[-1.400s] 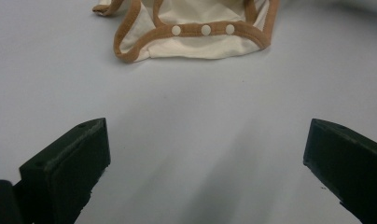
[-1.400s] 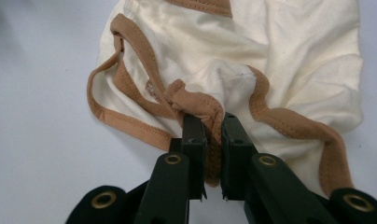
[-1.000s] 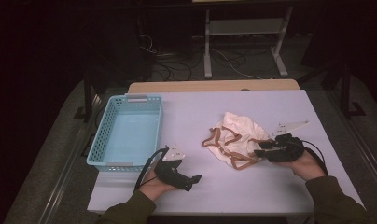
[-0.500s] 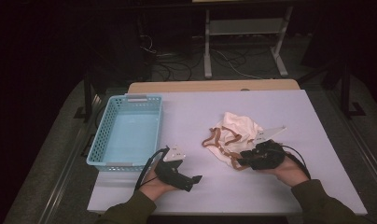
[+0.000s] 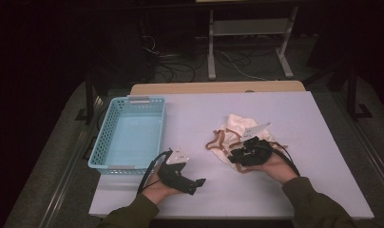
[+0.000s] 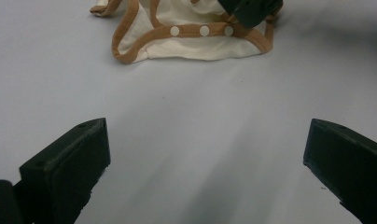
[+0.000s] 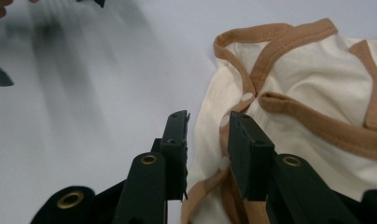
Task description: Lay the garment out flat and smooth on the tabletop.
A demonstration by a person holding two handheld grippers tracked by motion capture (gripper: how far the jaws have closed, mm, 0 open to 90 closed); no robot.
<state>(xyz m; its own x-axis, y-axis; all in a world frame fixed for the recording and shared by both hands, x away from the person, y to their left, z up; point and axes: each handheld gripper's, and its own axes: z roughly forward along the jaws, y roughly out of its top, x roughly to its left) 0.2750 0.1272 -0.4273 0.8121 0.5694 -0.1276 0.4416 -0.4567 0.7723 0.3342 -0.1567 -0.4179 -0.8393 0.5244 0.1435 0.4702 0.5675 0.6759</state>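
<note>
Rt gripper [image 7: 207, 126] jaws just been closing, garment [image 7: 312, 93] edge between, not clamped yet; lt gripper [image 6: 205, 172] wide apart, resting on table [image 5: 313, 118].

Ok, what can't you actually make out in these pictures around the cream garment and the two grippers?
- High view: the right gripper covers the near part of the cream garment, hiding any grip.
- Right gripper view: a brown-trimmed fold lies between the fingers; whether they pinch it is unclear, and the garment is cut off at the right edge.
- Left gripper view: the garment is cut by the top edge.
- High view: the snaps are too small to see.
</note>
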